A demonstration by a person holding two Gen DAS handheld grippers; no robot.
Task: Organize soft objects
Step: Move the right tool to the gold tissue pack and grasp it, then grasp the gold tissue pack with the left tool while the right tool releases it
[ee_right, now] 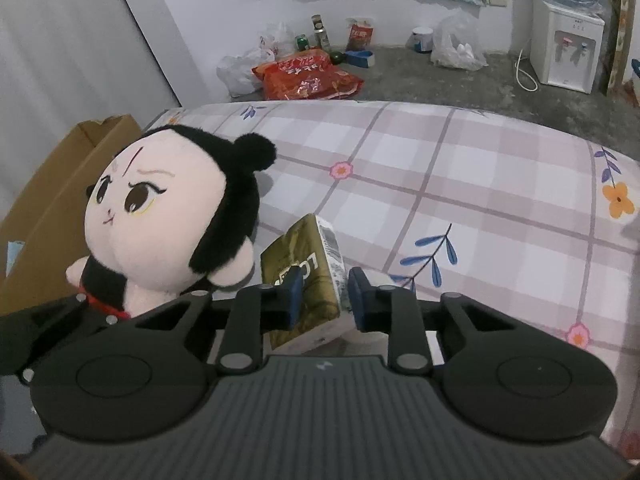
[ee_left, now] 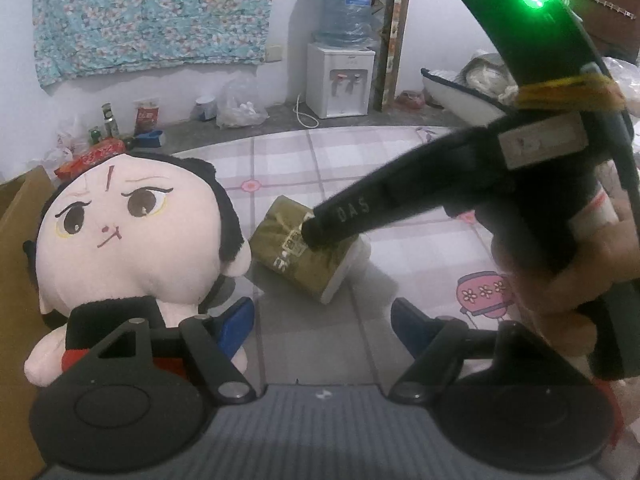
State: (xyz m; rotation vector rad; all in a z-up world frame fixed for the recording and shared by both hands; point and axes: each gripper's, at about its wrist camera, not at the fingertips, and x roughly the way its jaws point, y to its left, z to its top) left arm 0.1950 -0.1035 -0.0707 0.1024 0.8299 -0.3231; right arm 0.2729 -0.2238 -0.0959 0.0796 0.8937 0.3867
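- We see the tissue pack (ee_right: 310, 280) just right of the plush doll (ee_right: 172, 216), long axis running away from us.
- Our right gripper (ee_right: 322, 294) pinches the pack; our left gripper (ee_left: 322, 320) stands spread, nothing between its pads.

On the black finger of my right gripper (ee_left: 316, 236), which reaches toward the olive tissue pack (ee_left: 308, 256), I read the raised letters "DAS". The tissue pack's face carries pale lettering; from my right wrist view I make out "LO" upside down (ee_right: 310, 266), the rest hidden behind my blue pad. Beyond the pack, the red snack bag (ee_right: 308, 76) bears writing too small to read.
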